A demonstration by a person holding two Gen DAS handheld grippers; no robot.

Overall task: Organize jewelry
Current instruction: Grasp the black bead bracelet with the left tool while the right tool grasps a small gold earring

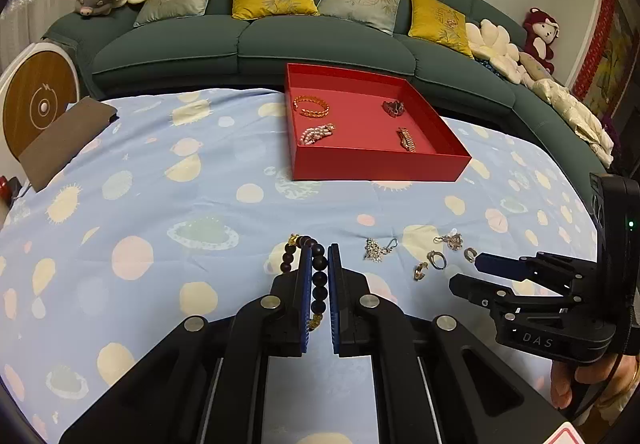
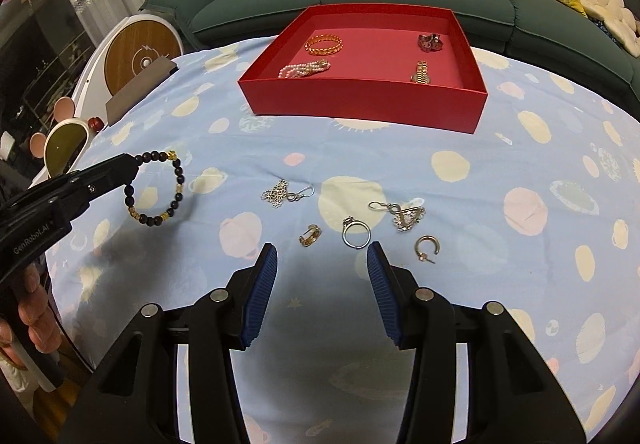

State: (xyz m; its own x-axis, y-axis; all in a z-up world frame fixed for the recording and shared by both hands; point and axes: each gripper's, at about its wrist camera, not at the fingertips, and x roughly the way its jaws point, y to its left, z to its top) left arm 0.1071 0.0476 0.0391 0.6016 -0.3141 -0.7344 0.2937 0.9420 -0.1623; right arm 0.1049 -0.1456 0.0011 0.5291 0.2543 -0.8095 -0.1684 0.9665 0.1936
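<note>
My left gripper [image 1: 320, 250] is shut on a dark bead bracelet [image 1: 319, 286] with gold beads, which hangs lifted off the cloth [image 2: 158, 187]. My right gripper [image 2: 322, 248] stands open, empty, low over the loose pieces. Just past its fingertips lie a silver ring [image 2: 354, 232], a gold hoop earring [image 2: 310, 236] and another gold hoop [image 2: 427, 247]. Two silver dangle earrings [image 2: 286, 193] [image 2: 404, 215] lie a little farther. The red box [image 2: 360, 99] behind holds a gold bangle [image 2: 324, 45], a pearl bracelet [image 2: 304, 69], a gold watch band [image 2: 420, 72] and a dark red piece [image 2: 430, 41].
A blue cloth with pale spots [image 1: 160, 203] covers the table. A brown flat case [image 1: 64, 141] lies at its left edge. A green sofa with cushions [image 1: 256, 43] stands behind, and a round white and wooden device [image 1: 38, 103] to the left. A hand [image 1: 588, 380] holds the right gripper.
</note>
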